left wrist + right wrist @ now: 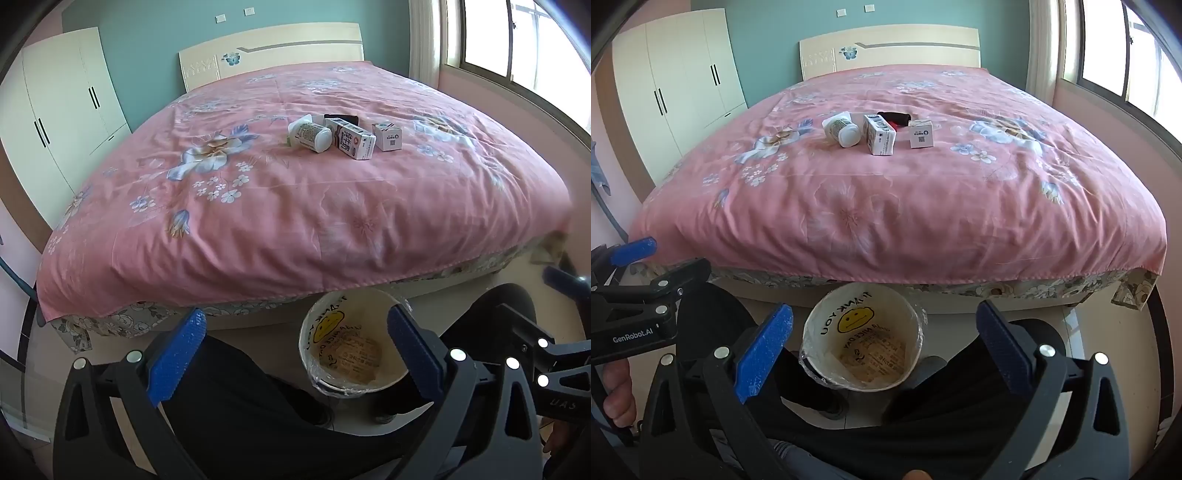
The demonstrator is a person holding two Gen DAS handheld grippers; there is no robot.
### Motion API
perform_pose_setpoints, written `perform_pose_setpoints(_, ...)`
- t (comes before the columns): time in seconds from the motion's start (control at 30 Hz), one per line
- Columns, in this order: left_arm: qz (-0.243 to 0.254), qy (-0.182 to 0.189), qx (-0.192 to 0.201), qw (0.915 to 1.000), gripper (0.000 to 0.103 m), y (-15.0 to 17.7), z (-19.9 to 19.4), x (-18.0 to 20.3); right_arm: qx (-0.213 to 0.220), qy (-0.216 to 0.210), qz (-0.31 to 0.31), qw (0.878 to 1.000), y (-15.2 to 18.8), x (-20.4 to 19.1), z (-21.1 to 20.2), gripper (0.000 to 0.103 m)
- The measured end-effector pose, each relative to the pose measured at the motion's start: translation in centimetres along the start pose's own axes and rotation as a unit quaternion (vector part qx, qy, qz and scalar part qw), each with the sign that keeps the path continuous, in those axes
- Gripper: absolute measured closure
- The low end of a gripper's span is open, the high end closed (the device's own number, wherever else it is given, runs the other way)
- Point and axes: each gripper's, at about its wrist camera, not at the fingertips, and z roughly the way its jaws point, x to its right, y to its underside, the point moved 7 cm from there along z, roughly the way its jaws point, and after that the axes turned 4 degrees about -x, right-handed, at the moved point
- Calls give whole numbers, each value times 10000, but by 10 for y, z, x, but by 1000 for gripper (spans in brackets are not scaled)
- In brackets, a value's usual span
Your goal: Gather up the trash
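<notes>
Several pieces of trash lie together on the pink floral bed (295, 206): a white bottle (312, 136) on its side, a milk carton (352, 140), a small white box (386, 136) and a dark object (347, 118) behind them. They also show in the right wrist view: bottle (844, 130), carton (880, 134), box (920, 136), dark object (895, 118). A white bin (347, 347) lined with a smiley-face bag stands on the floor at the bed's foot, also in the right wrist view (864, 339). My left gripper (295, 350) and right gripper (882, 343) are both open and empty, held above the bin.
A cream wardrobe (62, 110) stands at the left wall. A window (517, 44) is on the right. The bed's headboard (273, 48) is at the far wall. The person's dark-trousered legs (240, 398) are beside the bin.
</notes>
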Motion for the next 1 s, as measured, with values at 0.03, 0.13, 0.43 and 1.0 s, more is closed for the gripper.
perform_pose_setpoints(0.03, 22, 9, 19, 10000, 3, 0, 0, 1, -71, -15, 25, 10000, 1, 0, 1, 6)
perform_pose_setpoints(0.13, -4, 50, 32, 10000, 3, -1, 0, 2, 0, -9, 15, 10000, 0, 0, 0, 6)
perform_pose_setpoints(0.43, -22, 119, 25, 9999, 3, 0, -2, 2, -12, 2, 7, 10000, 0, 0, 1, 6)
perform_pose_setpoints(1.0, 4, 110, -50, 9999, 3, 0, 5, 4, 5, -4, 23, 10000, -1, -1, -1, 6)
